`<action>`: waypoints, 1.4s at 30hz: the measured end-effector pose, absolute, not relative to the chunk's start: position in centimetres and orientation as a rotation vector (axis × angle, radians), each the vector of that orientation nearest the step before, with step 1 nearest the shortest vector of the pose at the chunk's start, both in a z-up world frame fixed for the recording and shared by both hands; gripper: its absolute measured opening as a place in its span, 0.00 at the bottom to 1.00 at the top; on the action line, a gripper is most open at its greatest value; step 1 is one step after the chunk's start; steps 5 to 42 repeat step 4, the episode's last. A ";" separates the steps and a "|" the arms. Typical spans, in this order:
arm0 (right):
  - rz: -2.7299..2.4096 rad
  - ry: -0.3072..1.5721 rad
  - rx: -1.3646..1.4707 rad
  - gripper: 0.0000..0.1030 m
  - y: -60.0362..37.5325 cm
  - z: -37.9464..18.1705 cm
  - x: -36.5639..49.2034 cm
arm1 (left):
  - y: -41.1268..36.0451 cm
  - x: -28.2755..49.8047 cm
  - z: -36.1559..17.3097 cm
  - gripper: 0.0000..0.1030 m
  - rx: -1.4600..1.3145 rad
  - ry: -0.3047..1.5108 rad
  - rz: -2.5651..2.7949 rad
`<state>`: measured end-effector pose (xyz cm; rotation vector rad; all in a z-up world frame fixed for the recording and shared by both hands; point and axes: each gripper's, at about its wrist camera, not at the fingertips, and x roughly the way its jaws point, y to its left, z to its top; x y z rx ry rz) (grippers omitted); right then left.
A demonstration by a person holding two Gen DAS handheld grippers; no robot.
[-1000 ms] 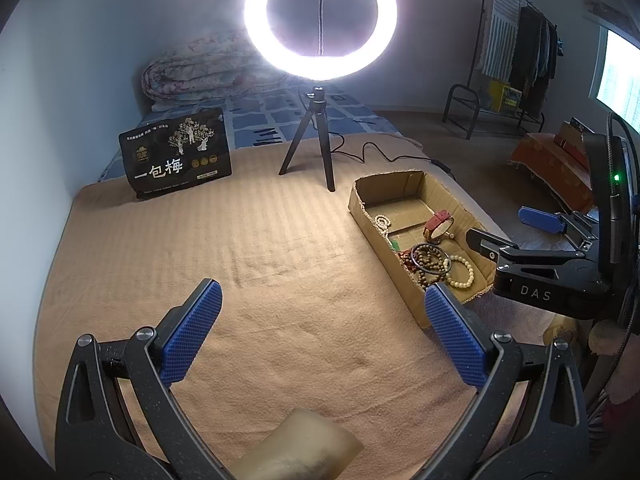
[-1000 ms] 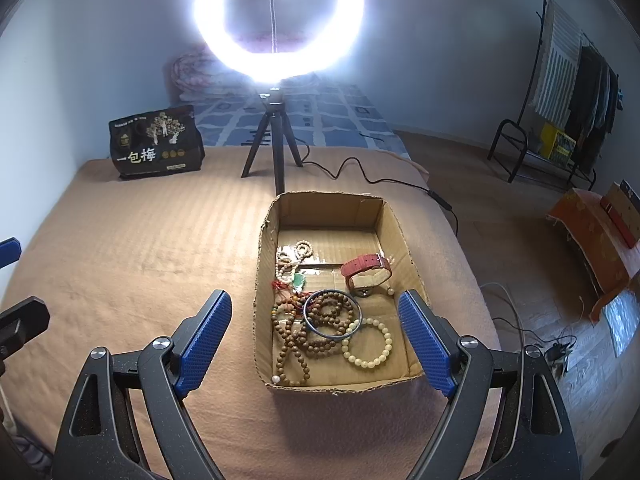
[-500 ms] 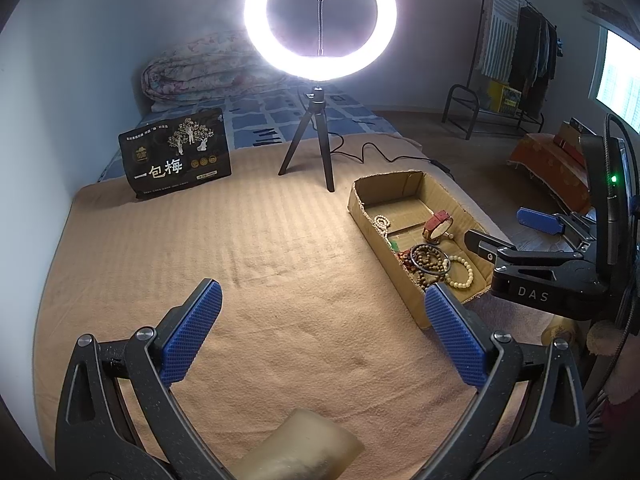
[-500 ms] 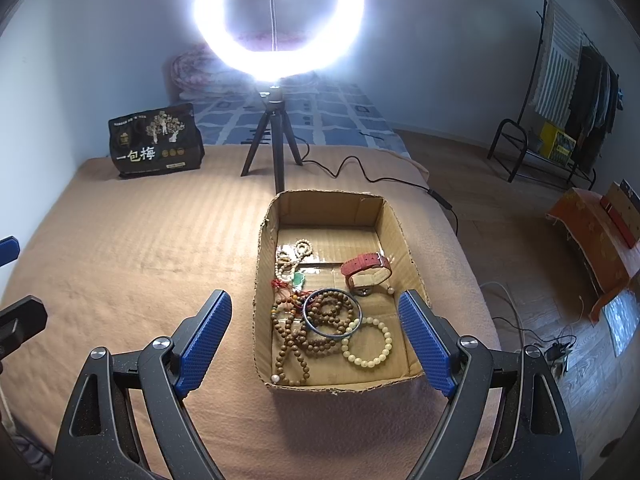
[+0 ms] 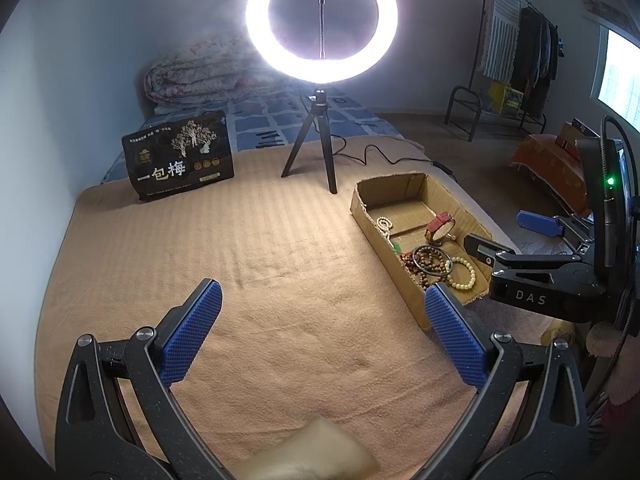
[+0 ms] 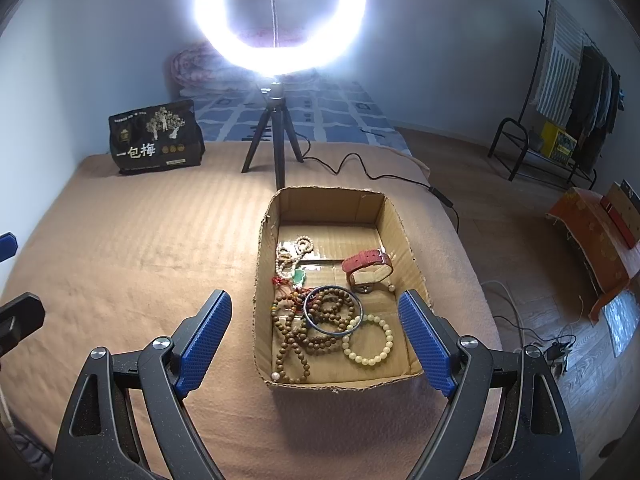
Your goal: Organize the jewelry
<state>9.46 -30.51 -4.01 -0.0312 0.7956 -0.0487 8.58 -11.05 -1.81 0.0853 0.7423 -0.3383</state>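
A: Left wrist view? Left gripper point(image 5: 322, 334) gapes wide over ribbed tan blanket point(image 5: 240, 264), nothing held.

B: Right wrist view: right gripper point(image 6: 316, 340) spread wide too, empty. Open brown cardboard box point(image 6: 400, 224), frame centre, holds knobbly wooden bead strands point(image 6: 296, 332), red leather watch point(image 6: 366, 266).

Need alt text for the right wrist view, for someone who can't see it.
The open right gripper hovers over a cardboard box of tangled jewelry: brown bead strands, a dark bangle, a pale bead bracelet and a red watch strap. Behind it on the tan blanket stands a lit ring light.
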 end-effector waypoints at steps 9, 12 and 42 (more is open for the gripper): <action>-0.048 0.799 -0.035 0.83 -30.2 -4.1 9.5 | -11.0 8.5 -1.4 1.00 0.089 0.727 -0.319; -0.048 0.799 -0.035 0.83 -30.2 -4.1 9.5 | -11.0 8.5 -1.4 1.00 0.089 0.727 -0.319; -0.048 0.799 -0.035 0.83 -30.2 -4.1 9.5 | -11.0 8.5 -1.4 1.00 0.089 0.727 -0.319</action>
